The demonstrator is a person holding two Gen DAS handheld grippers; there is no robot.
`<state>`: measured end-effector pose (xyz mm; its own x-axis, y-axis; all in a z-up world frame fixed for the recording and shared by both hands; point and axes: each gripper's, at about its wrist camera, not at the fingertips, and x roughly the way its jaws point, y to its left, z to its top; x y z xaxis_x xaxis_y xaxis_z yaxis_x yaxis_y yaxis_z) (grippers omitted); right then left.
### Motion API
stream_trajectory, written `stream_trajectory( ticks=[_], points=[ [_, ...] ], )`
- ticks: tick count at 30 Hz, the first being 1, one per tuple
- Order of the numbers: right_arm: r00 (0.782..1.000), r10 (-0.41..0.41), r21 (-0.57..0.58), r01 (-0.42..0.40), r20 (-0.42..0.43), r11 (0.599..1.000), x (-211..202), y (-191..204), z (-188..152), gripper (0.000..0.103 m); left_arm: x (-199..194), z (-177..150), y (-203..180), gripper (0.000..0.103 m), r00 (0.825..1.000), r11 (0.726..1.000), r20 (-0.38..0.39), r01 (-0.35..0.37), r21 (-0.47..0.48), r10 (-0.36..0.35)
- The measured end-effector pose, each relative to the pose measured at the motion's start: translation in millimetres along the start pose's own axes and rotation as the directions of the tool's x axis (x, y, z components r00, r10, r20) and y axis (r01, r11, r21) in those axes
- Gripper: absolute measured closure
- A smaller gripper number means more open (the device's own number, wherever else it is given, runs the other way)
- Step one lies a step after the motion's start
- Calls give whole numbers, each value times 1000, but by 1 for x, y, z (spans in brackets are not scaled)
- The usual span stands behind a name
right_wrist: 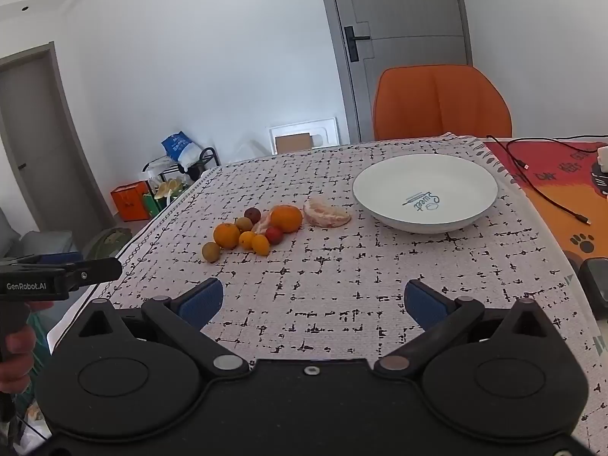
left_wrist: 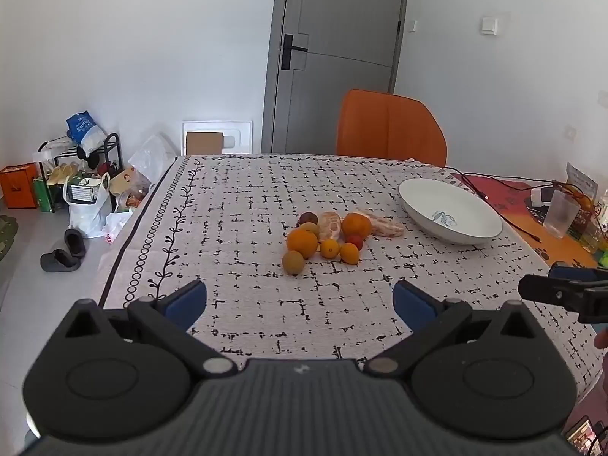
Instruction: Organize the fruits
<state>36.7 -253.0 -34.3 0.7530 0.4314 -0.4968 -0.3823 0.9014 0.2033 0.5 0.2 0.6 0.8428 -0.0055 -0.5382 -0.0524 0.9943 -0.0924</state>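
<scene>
Both my claws hang wide and empty—left claw (left_wrist: 300, 300), right claw (right_wrist: 313, 300)—short of the fruit pile (right_wrist: 258, 231) beside the empty bowl (right_wrist: 482, 205) on the surface (right_wrist: 342, 285). Nudging one round fruit could, I reckon, scatter its touching neighbours.

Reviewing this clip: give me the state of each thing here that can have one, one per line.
left claw: open, empty, above the tablecloth
right claw: open, empty
white bowl: upright, empty
fruit pile: loose on the tablecloth, none in the bowl
peeled segments: peeled, lying beside the pile
grey door: shut
orange chair: unoccupied, at the table's far edge
</scene>
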Motion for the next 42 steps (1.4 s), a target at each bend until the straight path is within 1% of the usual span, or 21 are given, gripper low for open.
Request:
stream_trajectory(
  ticks=[2,4,8,10,23,27,34,42],
  points=[
    [1000,-1,4,1,-6,1000,2,-5,1,0,0,2,0,0,1000,1000,2,1,0,-1],
    [1000,-5,3,5,-6,1000,2,-8,1,0,-2,0,-4,0,1000,1000,22,-9,14,9],
    [1000,-12,2,12,-9,1000,2,-8,0,0,-3,0,-10,0,1000,1000,15,-14,11,14],
    [1000,-9,-1,9,-10,1000,2,-8,-1,0,0,0,-1,0,1000,1000,17,-1,3,1],
    [1000,-17,-11,17,-10,1000,2,-6,-2,0,-1,-1,0,0,999,999,24,39,8,-39],
    [1000,-17,-13,17,-13,1000,3,-6,-3,0,-2,0,0,0,999,999,29,33,1,-33],
    [1000,-23,-10,23,-13,1000,2,-8,-3,0,-2,0,2,0,998,999,30,52,-5,-52],
    [1000,-22,-15,22,-12,1000,2,-6,-2,0,-4,0,3,0,998,998,37,54,-12,-53]
  ],
)
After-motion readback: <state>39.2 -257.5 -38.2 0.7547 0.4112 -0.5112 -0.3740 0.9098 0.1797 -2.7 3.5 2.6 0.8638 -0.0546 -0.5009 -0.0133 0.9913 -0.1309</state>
